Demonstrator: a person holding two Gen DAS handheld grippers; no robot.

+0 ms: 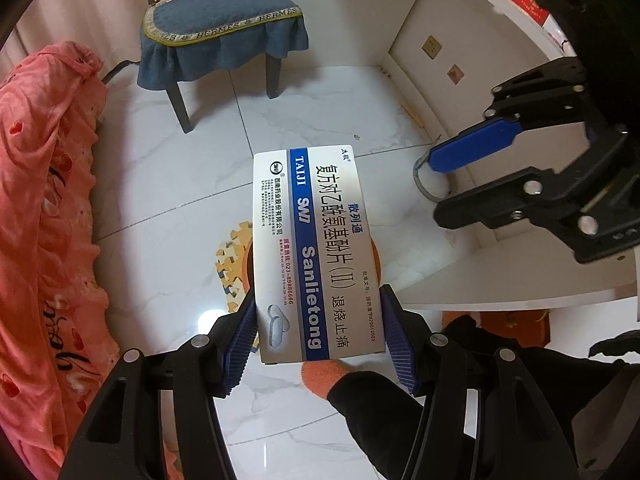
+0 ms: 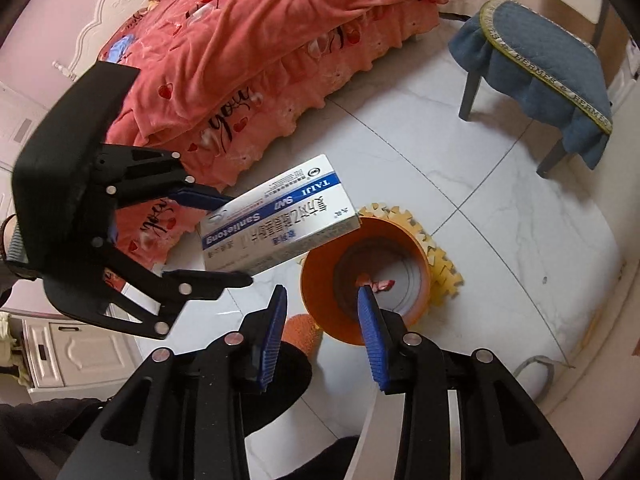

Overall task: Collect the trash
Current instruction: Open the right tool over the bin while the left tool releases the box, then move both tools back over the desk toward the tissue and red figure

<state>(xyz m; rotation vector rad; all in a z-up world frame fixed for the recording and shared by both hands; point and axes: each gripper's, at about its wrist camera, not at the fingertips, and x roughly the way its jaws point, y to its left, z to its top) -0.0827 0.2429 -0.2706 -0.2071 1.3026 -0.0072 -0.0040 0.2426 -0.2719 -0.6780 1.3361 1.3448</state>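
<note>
White marble-pattern floor [image 1: 168, 184] with thin grout lines and a glare spot. A chair [image 1: 216, 36] with dark legs and blue fringed seat cover stands ahead of the fingers. A bed [image 2: 256, 56] under a coral heart-print cover lies beside it, below a white carved headboard [image 2: 120, 4]. A white desk [image 1: 472, 40] panel carries a wall socket [image 1: 432, 46]. A white cabinet [image 2: 76, 352] stands low at the left edge of the right wrist view.

Left gripper [image 1: 318, 334] clamped, pointing steeply down; right gripper [image 2: 322, 312] apparently parted, empty.

The medicine box [image 1: 316, 252] was white with a blue band; the bin [image 2: 364, 280] orange (its scrap perhaps pink); the bedspread [image 2: 240, 52] coral with red hearts.
</note>
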